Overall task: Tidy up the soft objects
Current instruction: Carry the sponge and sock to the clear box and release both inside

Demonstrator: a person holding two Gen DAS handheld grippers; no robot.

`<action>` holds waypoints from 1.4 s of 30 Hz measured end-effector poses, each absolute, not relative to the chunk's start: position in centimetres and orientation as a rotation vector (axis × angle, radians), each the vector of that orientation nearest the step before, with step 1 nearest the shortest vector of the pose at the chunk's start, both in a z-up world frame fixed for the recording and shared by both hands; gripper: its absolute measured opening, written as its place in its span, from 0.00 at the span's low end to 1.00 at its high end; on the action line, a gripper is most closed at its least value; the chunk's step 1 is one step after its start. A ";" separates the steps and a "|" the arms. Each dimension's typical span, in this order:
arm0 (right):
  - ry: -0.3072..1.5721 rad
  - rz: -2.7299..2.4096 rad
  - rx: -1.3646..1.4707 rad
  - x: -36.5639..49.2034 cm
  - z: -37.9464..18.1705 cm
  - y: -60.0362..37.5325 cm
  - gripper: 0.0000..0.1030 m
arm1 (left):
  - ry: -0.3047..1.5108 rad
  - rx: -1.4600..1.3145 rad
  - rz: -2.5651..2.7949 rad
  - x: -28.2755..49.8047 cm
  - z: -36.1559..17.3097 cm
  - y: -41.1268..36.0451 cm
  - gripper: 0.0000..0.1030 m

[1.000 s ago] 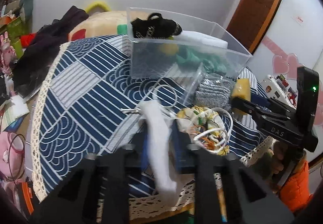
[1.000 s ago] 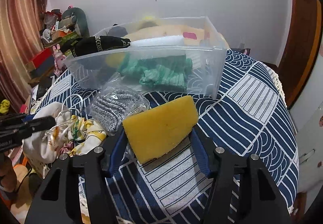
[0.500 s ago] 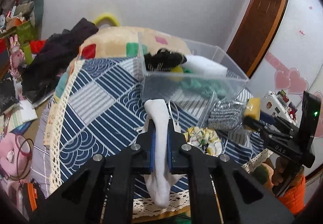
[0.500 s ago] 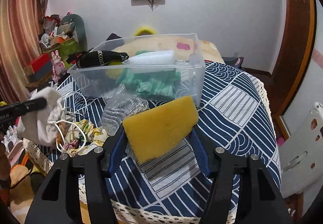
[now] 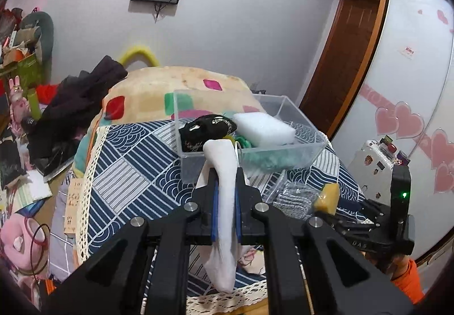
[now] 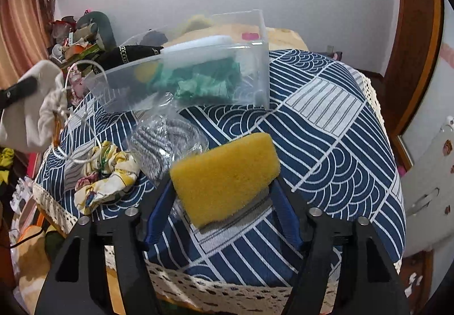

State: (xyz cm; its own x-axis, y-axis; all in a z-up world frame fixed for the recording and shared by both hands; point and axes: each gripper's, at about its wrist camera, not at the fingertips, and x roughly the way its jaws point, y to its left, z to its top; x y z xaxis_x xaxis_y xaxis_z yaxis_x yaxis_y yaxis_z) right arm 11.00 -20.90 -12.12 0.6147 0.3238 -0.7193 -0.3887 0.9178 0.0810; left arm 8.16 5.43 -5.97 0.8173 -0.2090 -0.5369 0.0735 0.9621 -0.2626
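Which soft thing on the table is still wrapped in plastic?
The grey striped cloth, lying in a clear crinkly bag beside the flowery fabric. The flowery fabric has no wrapping, and the yellow sponge is bare too.

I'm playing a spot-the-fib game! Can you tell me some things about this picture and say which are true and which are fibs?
1. The right gripper holds a yellow sponge. True.
2. The left gripper fingers are shut on a white cloth pouch. True.
3. The clear bin is empty. False: green fabric and other soft things lie inside.
4. The flowery scrunchie is in the bin. False: it lies on the blue tablecloth.
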 end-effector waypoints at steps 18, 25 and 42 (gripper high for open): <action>0.778 0.414 -0.102 10.1 -10.7 -22.0 0.58 | 0.543 -0.210 -0.178 9.4 -3.9 4.3 0.08; 0.778 0.397 -0.076 10.3 -10.7 -22.8 0.58 | 0.556 -0.195 -0.187 9.7 -4.2 3.7 0.08; 0.764 0.292 -0.111 10.9 -10.7 -23.7 0.58 | 0.553 -0.196 -0.194 10.7 -3.9 3.3 0.08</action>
